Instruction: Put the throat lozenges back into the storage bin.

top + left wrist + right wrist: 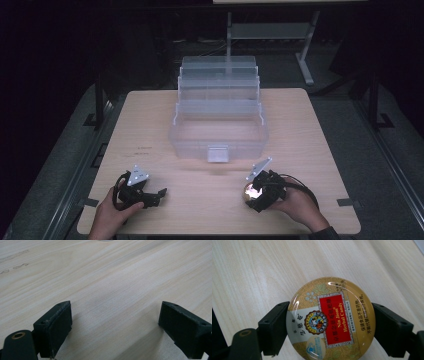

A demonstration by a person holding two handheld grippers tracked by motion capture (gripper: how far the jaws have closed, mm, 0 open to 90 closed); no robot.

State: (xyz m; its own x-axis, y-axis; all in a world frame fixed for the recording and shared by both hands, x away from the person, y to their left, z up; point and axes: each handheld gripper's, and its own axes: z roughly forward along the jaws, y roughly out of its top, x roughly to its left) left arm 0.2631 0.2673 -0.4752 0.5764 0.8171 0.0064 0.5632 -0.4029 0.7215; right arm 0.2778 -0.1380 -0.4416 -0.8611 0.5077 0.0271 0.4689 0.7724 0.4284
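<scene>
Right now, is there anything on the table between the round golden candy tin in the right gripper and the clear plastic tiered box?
Nothing visible. The round golden candy tin sits clamped in the right gripper, and bare wooden table lies between it and the open clear plastic tiered box.

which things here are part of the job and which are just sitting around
In the job:
- round gold candy tin with red label, clamped in the right hand-held gripper
- clear plastic tiered box, open

Lying about:
- left hand-held gripper, open and empty
- metal stand behind the table
</scene>
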